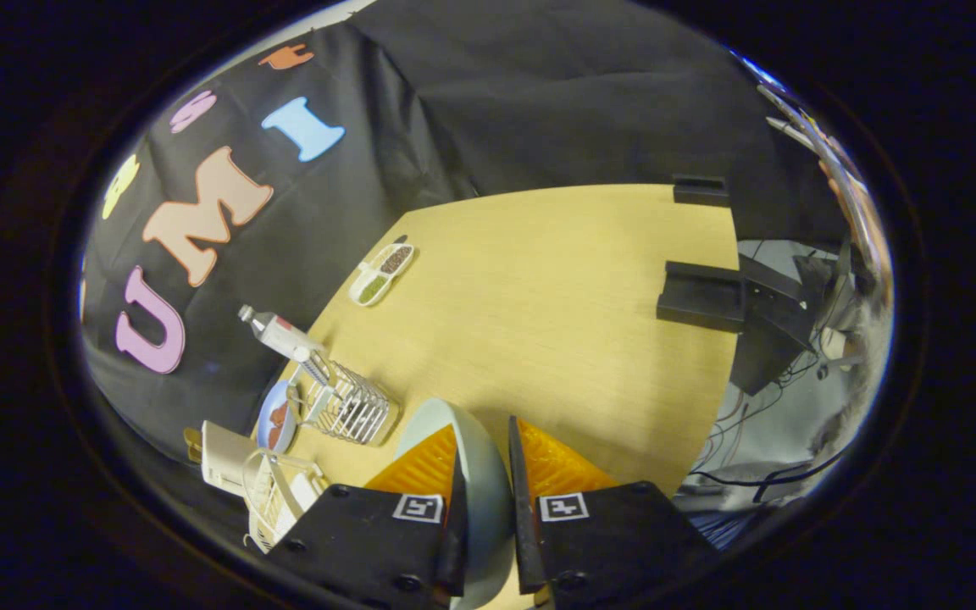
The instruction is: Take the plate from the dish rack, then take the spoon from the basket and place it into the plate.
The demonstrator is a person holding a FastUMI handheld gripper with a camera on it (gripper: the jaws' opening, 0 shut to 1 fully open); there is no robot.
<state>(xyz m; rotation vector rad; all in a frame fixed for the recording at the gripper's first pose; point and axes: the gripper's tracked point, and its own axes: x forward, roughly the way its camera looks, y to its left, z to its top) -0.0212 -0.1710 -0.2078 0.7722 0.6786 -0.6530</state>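
Wood: pale wooden table (pixel 539 296) runs ahead of the fingers, wide bare stretch from centre out toward 2 o'clock.
Gripper: gripper (pixel 484 474) is pinching the plate (pixel 479 474) edge-on, one finger each side of its rim, both pressing on it.
Plate: pale blue-grey, standing on edge between the fingers, rim arcing just ahead of them over the table.
Dish rack: white wire dish rack (pixel 272 496) sits at 8 o'clock from the fingers, right by the table's near-left edge, a white box-like item (pixel 225 457) beside it.
Basket: wire basket (pixel 352 407) at 10 o'clock, just beyond the left finger; cannot tell the spoon inside it.
Small dish: a blue dish (pixel 276 417) with something brown leans against the basket's far side, at the table edge.
Bottle: clear bottle (pixel 280 335) further out at 10 o'clock, tilted, touching the basket's top end.
Tray: divided tray (pixel 382 273) with dark and green fillings at 11 o'clock, right at the left edge, well apart from the basket.
Right edge: two black blocks (pixel 700 292) clamp the table's edge at 1 and 2 o'clock; cables and floor beyond.
Open room: centre and right of the table are bare; clutter hugs the left edge.
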